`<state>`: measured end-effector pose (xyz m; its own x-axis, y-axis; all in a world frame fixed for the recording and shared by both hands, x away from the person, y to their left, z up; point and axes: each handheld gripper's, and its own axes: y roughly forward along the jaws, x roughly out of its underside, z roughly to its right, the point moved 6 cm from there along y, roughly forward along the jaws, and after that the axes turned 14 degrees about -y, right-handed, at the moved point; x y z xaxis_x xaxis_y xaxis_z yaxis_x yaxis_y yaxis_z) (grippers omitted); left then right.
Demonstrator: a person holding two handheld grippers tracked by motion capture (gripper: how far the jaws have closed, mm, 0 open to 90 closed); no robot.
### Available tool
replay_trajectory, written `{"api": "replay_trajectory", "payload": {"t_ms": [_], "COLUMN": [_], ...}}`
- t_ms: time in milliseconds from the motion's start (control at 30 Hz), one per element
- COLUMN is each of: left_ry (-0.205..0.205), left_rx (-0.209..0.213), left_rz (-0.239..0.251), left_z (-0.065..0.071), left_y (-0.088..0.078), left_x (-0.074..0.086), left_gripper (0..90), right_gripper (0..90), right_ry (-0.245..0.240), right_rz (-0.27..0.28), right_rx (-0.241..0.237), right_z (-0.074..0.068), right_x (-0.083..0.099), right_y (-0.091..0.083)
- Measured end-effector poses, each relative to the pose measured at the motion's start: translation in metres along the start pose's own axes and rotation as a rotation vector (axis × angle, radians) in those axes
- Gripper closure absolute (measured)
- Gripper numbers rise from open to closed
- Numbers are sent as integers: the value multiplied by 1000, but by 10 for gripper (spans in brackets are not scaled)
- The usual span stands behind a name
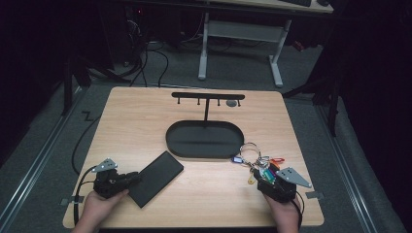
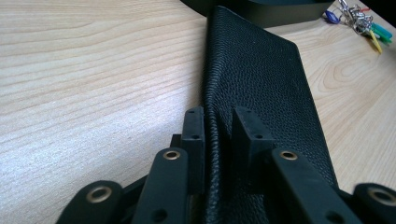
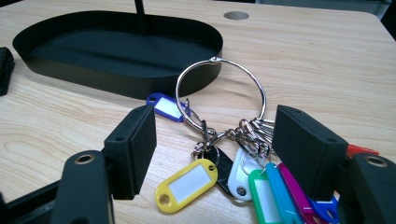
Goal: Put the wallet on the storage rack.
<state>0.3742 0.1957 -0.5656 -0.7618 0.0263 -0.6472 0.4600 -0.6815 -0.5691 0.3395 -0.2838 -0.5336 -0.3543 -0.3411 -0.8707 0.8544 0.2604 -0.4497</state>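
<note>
Left claw [image 1: 130,179] pinches the near edge of the black wallet [image 1: 156,178], lying flat near the desk's [image 1: 136,111] front-left corner. Shallow edge grip: wallet may slip or flop on lifting. Right claw [image 1: 266,179] is spread wide around the key ring [image 3: 223,93] with coloured tags [image 3: 187,183] near the front-right edge. Closing could catch only tags, ring swinging loose against the black tray [image 1: 204,145].

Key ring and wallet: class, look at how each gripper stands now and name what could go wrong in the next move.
1. The right gripper is open around the key ring's tags; closing there may catch only loose tags, leaving the bunch swinging.
2. The left gripper pinches the black wallet at one edge; lifted, it could sag or slip.
3. The tray sits close beside both, so a sweep could knock it.
</note>
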Motion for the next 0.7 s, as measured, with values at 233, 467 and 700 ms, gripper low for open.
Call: {"api": "replay_trajectory", "payload": {"t_ms": [233, 467, 700], "left_ry": [15, 53, 142], "left_rx": [-8, -9, -37], "left_rz": [12, 44, 86], "left_z": [6, 14, 29], "left_y": [-2, -8, -16], "left_x": [-1, -6, -10], "left_gripper": [803, 821, 829], "right_gripper": [311, 311, 312], "right_ry": [4, 11, 13], "right_rz": [4, 4, 10], "right_rx": [-3, -6, -3], "right_z": [-1, 1, 1], "right_x": [-1, 0, -1], "right_y": [0, 0, -2]}}
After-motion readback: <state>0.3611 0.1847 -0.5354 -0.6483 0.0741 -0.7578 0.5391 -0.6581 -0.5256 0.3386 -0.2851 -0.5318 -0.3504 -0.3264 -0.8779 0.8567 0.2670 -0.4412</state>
